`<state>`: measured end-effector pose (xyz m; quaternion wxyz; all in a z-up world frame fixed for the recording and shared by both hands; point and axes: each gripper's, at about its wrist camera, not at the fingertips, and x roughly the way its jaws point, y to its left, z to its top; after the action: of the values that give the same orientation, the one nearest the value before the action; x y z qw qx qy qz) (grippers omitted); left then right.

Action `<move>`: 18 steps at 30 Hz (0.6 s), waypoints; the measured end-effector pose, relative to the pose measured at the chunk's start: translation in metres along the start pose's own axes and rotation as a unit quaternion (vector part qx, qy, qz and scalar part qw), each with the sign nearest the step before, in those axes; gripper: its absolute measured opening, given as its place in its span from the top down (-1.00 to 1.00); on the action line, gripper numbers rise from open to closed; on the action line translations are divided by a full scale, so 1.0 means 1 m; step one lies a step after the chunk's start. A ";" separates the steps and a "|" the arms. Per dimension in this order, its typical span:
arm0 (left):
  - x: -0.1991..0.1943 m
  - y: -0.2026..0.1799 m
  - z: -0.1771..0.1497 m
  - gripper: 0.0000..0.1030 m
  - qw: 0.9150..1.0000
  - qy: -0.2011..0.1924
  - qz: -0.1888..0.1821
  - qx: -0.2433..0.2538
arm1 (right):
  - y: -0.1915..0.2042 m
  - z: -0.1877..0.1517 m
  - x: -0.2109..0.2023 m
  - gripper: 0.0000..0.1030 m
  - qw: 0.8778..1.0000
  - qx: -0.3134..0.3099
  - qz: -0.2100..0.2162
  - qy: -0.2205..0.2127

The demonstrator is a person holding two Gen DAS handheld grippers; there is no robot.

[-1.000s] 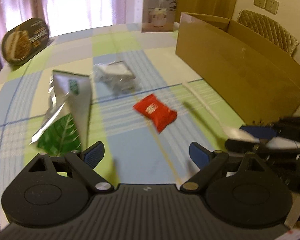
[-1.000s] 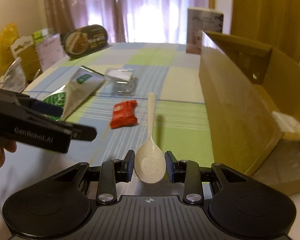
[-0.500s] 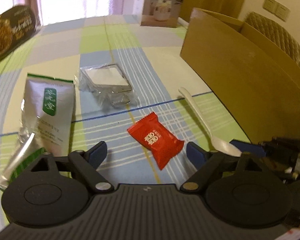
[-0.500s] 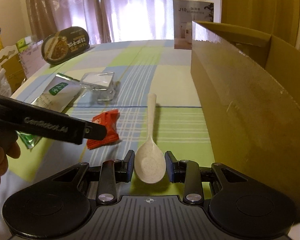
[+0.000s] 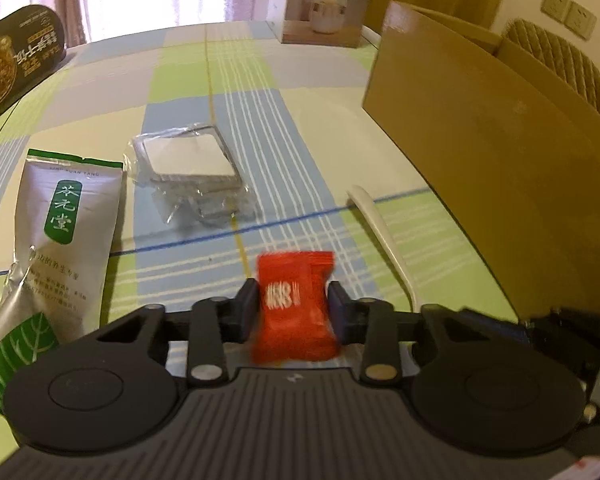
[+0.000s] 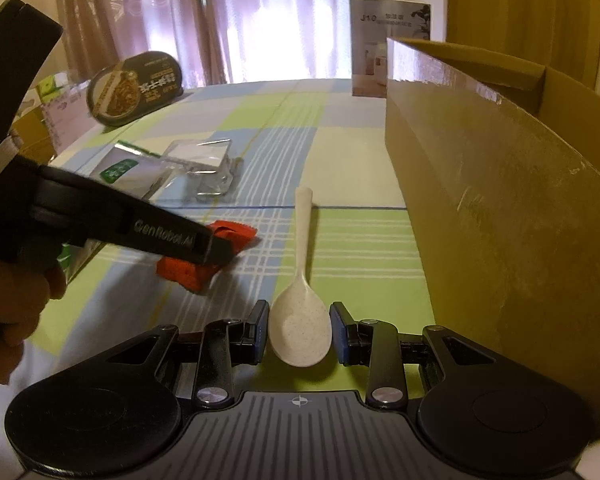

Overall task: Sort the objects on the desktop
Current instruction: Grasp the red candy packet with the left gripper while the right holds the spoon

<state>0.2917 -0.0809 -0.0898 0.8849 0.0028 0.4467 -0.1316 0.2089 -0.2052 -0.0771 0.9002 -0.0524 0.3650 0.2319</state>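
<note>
"GenRobot.AI" on the left gripper [image 6: 216, 246] (box [image 6: 388, 46] perhaps reads "J10").

Matt cardboard box [image 6: 500, 184], glossy foil pouch [image 5: 68, 216]

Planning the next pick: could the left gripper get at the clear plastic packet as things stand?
Probably not yet. The left gripper is shut on the red candy packet; the clear plastic packet lies uncovered straight ahead, so the way looks free once it unloads.

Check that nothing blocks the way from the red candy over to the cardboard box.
Only the white spoon lies on the table between the red candy in the left gripper and the cardboard box. It is low, so lifting over it should clear.
</note>
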 end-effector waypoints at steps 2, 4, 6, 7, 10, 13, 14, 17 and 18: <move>-0.008 -0.001 -0.009 0.47 1.000 0.004 0.000 0.008 | 0.002 -0.004 -0.005 0.43 1.000 -0.008 0.006 0.003; -0.019 -0.004 -0.023 0.47 1.000 0.008 0.002 0.016 | 0.004 -0.010 -0.012 0.43 1.000 -0.014 0.012 0.007; -0.032 -0.007 -0.039 0.47 1.000 0.010 0.004 0.025 | 0.007 -0.018 -0.021 0.43 1.000 -0.019 0.020 0.014; -0.038 -0.009 -0.047 0.47 1.000 0.011 0.006 0.028 | 0.008 -0.021 -0.026 0.43 0.999 -0.024 0.023 0.016; -0.059 -0.015 -0.072 0.47 0.999 0.012 0.012 0.035 | 0.013 -0.033 -0.041 0.42 0.999 -0.036 0.032 0.024; -0.075 -0.021 -0.095 0.45 0.999 0.007 0.020 0.037 | 0.018 -0.046 -0.056 0.42 0.998 -0.045 0.034 0.029; -0.079 -0.023 -0.100 0.44 0.999 0.006 0.023 0.038 | 0.019 -0.049 -0.059 0.42 0.998 -0.049 0.034 0.030; -0.083 -0.027 -0.109 0.36 0.999 0.000 0.032 0.043 | 0.025 -0.059 -0.066 0.42 0.997 -0.060 0.031 0.032; -0.083 -0.028 -0.109 0.36 0.998 -0.001 0.034 0.046 | 0.026 -0.060 -0.066 0.42 0.997 -0.062 0.030 0.033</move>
<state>0.1517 -0.0754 -0.0866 0.8884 0.0583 0.4389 -0.1215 0.1174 -0.2235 -0.0740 0.8753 -0.1049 0.3804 0.2796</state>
